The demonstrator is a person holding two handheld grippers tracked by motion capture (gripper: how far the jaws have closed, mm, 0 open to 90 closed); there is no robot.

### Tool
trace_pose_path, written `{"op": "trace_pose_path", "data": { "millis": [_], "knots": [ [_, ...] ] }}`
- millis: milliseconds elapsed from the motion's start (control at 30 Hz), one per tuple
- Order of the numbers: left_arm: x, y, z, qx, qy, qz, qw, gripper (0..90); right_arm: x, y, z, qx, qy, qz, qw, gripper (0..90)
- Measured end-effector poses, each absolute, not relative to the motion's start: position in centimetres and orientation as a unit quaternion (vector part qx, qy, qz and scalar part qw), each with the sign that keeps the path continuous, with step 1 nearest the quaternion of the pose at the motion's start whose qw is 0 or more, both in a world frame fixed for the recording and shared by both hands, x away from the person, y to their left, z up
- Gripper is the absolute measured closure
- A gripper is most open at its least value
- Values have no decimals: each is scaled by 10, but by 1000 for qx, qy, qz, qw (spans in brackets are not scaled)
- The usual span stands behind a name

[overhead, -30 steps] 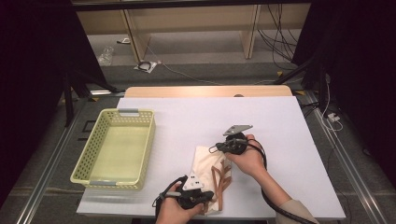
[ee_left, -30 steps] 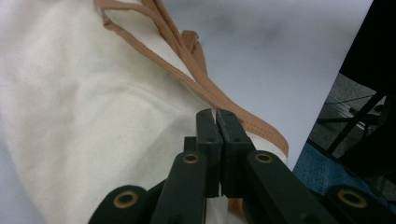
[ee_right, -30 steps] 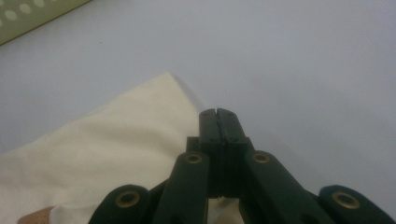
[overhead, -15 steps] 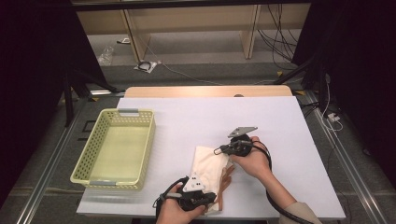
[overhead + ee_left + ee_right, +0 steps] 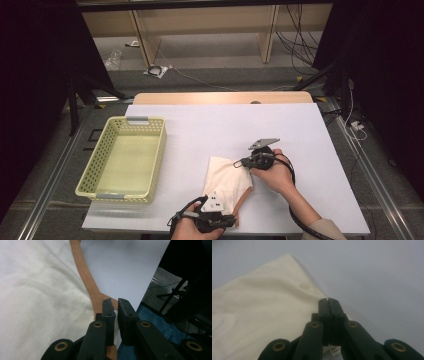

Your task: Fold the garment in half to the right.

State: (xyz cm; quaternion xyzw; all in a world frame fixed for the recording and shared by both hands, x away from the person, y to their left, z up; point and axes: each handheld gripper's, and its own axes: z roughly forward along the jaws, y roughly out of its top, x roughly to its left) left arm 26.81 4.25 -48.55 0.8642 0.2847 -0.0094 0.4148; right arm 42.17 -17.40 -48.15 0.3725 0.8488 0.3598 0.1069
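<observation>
Two hand-held grippers work a cream cloth bag on the white tabletop.

The cloth bag [image 5: 227, 180] lies flat near the front edge of the tabletop [image 5: 225, 125], right of the yellow basket [image 5: 125, 157], with its tan strap [image 5: 86, 277] running along the side toward the person. The left gripper [image 5: 231, 221] sits at the bag's near corner; in the left gripper view its fingers [image 5: 108, 312] have just been easing apart and now stand with a narrow gap, the strap passing under and between them, though whether they press on it I cannot tell. The right gripper [image 5: 239, 163] rests at the bag's far right edge; in the right gripper view its fingers [image 5: 323, 312] are pressed together, pinching the bag's edge, a small label showing beneath them.
</observation>
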Motion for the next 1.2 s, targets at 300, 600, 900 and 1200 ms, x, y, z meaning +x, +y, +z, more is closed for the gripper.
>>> {"op": "trace_pose_path", "data": {
  "millis": [300, 600, 900, 1200],
  "knots": [
    [268, 42, -487, 864, 282, -12, 416, 813, 422, -172, -485, 372, 851, 355, 106, 887],
    [266, 44, -478, 852, 280, 6, 442, 728, 419, -172, -484, 365, 853, 358, 104, 783],
    [291, 67, -463, 825, 307, 74, 469, 486, 414, -180, -476, 362, 843, 380, 118, 655],
    [315, 93, -468, 808, 347, 100, 465, 309, 395, -195, -469, 355, 829, 410, 141, 526]
  ]
}}
